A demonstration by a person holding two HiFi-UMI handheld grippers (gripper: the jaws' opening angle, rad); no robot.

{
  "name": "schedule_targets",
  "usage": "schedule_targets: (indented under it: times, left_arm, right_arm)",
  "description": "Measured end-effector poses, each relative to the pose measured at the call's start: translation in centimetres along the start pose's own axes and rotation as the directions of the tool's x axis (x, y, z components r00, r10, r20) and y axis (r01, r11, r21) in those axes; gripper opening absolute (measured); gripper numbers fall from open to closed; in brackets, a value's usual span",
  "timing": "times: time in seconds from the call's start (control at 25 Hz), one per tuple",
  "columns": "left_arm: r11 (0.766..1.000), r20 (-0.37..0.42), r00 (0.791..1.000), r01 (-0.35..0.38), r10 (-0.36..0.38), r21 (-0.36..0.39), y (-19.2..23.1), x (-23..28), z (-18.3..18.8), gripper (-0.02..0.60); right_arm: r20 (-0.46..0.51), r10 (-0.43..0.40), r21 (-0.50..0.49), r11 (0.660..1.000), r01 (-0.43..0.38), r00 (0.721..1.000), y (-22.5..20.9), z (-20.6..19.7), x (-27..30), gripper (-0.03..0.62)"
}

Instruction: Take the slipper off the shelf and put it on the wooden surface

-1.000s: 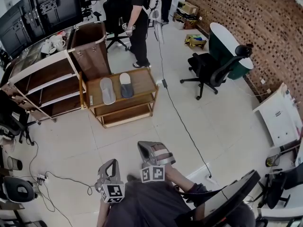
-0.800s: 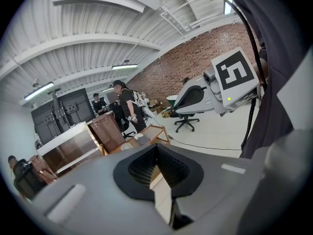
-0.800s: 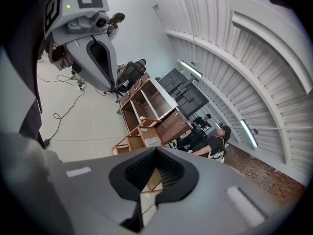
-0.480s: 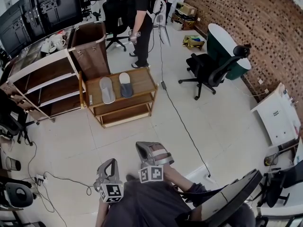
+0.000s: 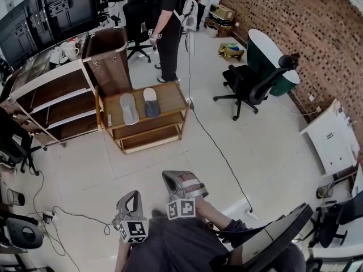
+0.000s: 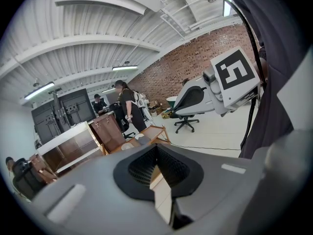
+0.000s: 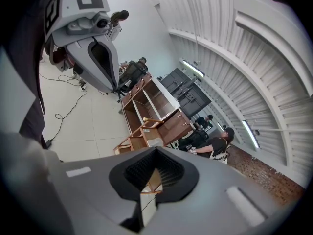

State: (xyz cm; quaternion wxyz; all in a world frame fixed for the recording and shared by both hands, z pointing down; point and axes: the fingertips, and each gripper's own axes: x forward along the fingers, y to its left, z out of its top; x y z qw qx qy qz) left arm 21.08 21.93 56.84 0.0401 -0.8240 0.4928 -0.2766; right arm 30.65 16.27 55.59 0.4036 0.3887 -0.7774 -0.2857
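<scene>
Two slippers lie side by side on top of the low wooden cart [image 5: 173, 98]: a pale grey slipper [image 5: 128, 107] and a darker grey slipper [image 5: 151, 102]. The cart also shows far off in the left gripper view [image 6: 153, 131] and the right gripper view [image 7: 138, 139]. My left gripper [image 5: 134, 196] and right gripper [image 5: 174, 175] are held close to my body, well away from the cart. In both gripper views the left gripper [image 6: 156, 151] and right gripper [image 7: 156, 153] have their pads together with nothing between them.
An open wooden shelf unit [image 5: 54, 98] and a brown cabinet [image 5: 108, 58] stand left of the cart. A person [image 5: 167, 27] stands behind it. A black office chair [image 5: 252, 83] is to the right, and a cable [image 5: 218, 152] runs across the tiled floor.
The standing person behind the cart has shifted slightly. My grippers and the slippers have hardly moved.
</scene>
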Motion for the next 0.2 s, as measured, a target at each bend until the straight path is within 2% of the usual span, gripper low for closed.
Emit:
schedule_targets:
  times: [0.2]
  left_arm:
    - [1.0,0.001,1.0,-0.002,0.002,-0.001,0.36,-0.08,-0.23,0.017]
  right_arm:
    - [0.003,0.003,0.001,1.0,-0.003,1.0,0.24,0.51,0.27,0.002]
